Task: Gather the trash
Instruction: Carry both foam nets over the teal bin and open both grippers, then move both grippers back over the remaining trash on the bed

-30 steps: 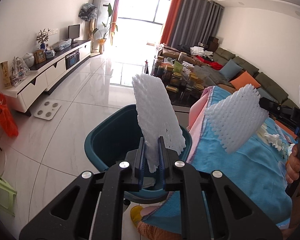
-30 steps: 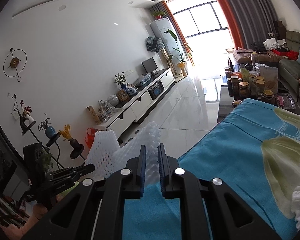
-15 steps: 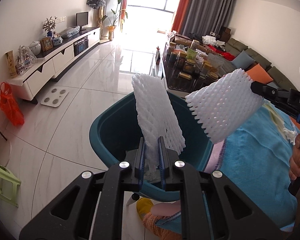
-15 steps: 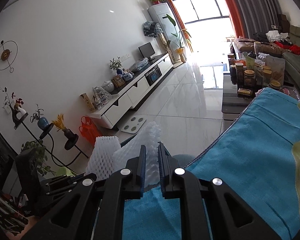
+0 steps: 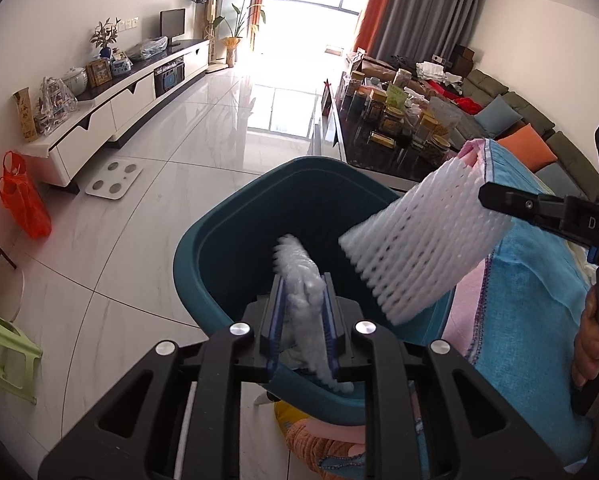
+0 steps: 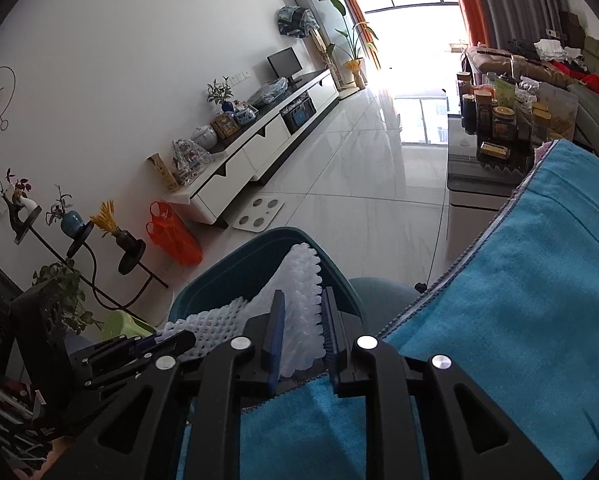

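Both my grippers have come down from above the blue towel-covered worktop to the teal bin, and both are letting go at once. A second ago each pair of fingers was pinched tight on a white foam fruit net held upright; now they are spreading.

On the left gripper the fingers stand apart and opening, and its foam net is blurred between them, tipping down into the bin's mouth, so I judge it is already slipping free.

On the right gripper the fingers are also opening, with the second foam net still lying between them. In the left wrist view that net hangs over the bin's right rim, partly over the towel edge. I cannot tell whether the pads still touch it.

For the task, this is the drop: two pieces of trash are about to land in the bin. The right one risks catching on the rim.
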Tool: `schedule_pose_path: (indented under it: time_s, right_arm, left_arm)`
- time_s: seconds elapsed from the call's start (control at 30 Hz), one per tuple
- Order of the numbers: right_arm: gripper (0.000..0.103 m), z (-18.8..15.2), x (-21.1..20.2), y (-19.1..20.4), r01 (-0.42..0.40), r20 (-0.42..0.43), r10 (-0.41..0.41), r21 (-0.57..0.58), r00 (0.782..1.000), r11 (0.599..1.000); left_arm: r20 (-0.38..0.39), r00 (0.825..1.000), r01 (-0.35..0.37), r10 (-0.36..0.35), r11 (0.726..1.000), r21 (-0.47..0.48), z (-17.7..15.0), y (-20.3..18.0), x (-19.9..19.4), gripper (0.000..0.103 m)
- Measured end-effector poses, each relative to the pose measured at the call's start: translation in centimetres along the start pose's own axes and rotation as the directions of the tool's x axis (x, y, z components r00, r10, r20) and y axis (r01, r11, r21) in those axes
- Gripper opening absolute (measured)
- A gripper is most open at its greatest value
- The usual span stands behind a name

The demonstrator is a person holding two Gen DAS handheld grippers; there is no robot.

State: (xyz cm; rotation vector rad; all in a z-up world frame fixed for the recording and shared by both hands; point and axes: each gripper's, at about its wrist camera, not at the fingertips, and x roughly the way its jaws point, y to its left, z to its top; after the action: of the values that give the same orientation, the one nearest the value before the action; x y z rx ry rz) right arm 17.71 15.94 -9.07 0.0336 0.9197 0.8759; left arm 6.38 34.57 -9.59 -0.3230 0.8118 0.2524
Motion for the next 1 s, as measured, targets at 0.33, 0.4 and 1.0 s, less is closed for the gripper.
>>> schedule_pose_path:
  time_s: [0.33,0.4,1.0]
  right_arm:
    - [0.031,-0.5,-0.4,-0.6,-0.001,0.003,0.001,0.028,1.0,1.0]
    - [0.031,-0.6,-0.9,-0.8,-0.003,0.009,0.002,0.032,1.0,0.999]
    - [0.049,-7.3,-17.6,-2.3,0.066,0.24,-0.062,-0.009,0.969,0.998]
  left_arm:
    - [0.019,1.0,0.013,-0.013,1.0,-0.015,0.0,-0.3,0.2,0.032]
    - [0.034,0.999,0.02,-0.02,1.0,-0.001,0.0,-0.8,-0.3,0.033]
    - [0.108,0.944,0.271,-0.312,0.919,0.285,-2.7,-14.1,-7.4,0.058]
